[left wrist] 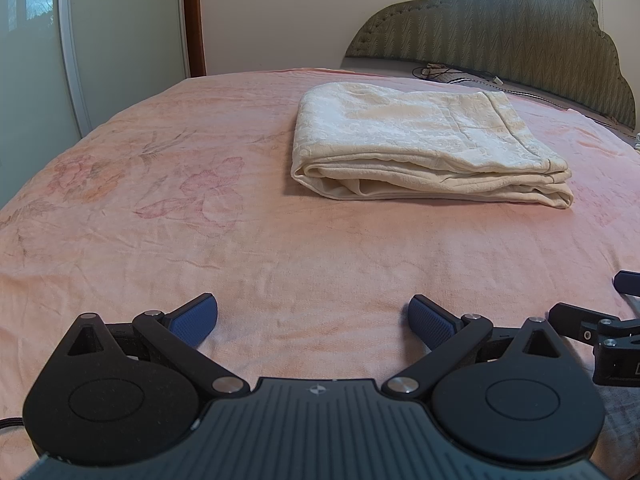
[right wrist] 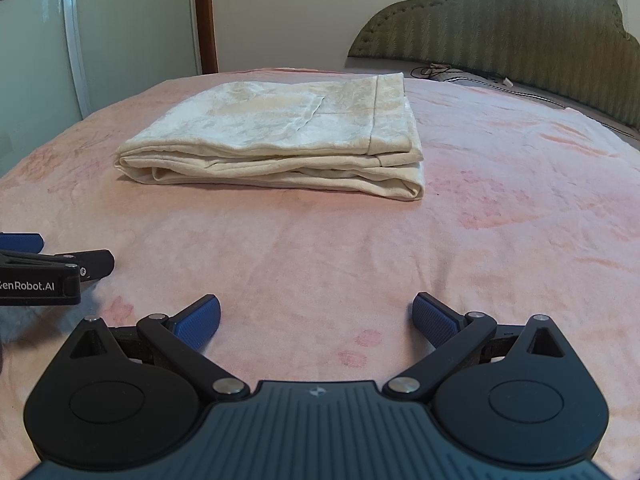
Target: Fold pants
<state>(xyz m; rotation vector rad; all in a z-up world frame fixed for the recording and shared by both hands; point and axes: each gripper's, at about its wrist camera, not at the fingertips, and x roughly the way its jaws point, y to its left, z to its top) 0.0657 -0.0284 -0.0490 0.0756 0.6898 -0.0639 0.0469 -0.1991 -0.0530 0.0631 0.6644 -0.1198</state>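
Observation:
Cream pants [left wrist: 428,148] lie folded into a flat rectangular stack on the pink bedspread [left wrist: 200,220], with layered edges facing me. They also show in the right wrist view [right wrist: 280,140]. My left gripper [left wrist: 314,320] is open and empty, low over the bedspread, well short of the pants. My right gripper [right wrist: 316,318] is open and empty, also short of the pants. The right gripper's side shows at the right edge of the left wrist view [left wrist: 600,328]. The left gripper's side shows at the left edge of the right wrist view [right wrist: 48,268].
A green padded headboard [left wrist: 500,28] stands at the back right with cables [left wrist: 452,74] lying at its foot. A white wardrobe door [left wrist: 120,40] and a brown door frame [left wrist: 194,16] are behind the bed on the left.

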